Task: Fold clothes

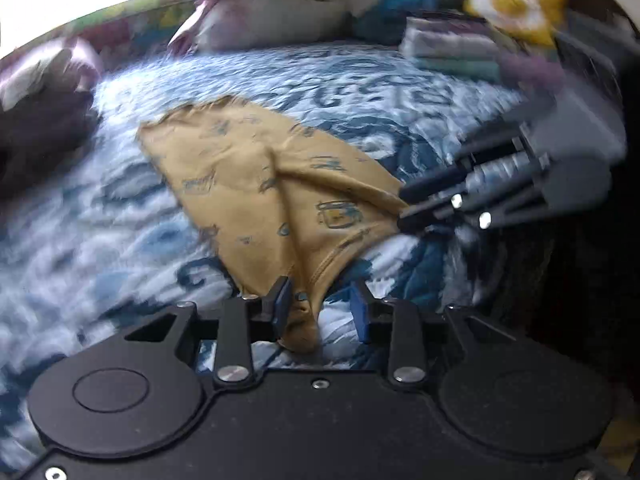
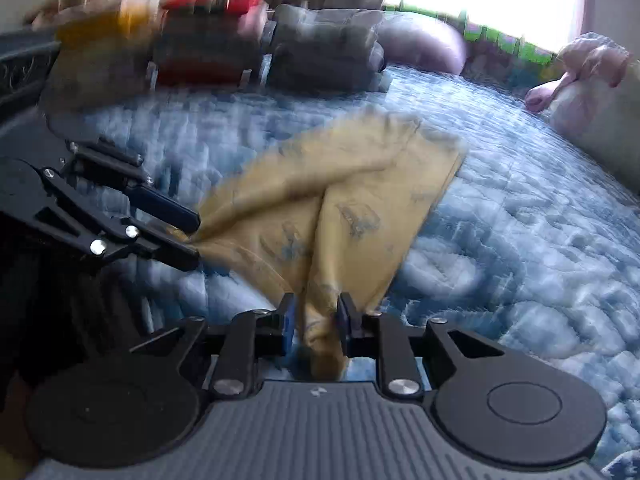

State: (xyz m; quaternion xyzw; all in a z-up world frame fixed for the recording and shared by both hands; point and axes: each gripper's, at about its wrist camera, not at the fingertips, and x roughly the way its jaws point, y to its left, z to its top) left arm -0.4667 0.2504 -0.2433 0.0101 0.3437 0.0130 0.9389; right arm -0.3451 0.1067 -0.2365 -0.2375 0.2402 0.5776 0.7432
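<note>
A mustard-yellow garment (image 1: 248,176) with small blue prints lies on the blue-and-white quilt (image 1: 100,208), pulled up into a ridge toward both grippers. In the left wrist view my left gripper (image 1: 320,308) has a bunched corner resting against its left pad (image 1: 282,306), and quilt shows between the cloth and the right pad. My right gripper (image 1: 402,208) pinches another corner at the right. In the right wrist view my right gripper (image 2: 318,316) is shut on a bunch of the garment (image 2: 360,184), and the left gripper (image 2: 196,238) sits at its left corner.
Stacks of folded clothes (image 1: 452,48) stand at the far edge of the bed, with pillows (image 1: 272,12) and a yellow cushion (image 1: 516,0) behind. In the right wrist view, folded piles (image 2: 324,48) and a red item (image 2: 208,40) line the back; a pale pillow (image 2: 592,92) lies at the right.
</note>
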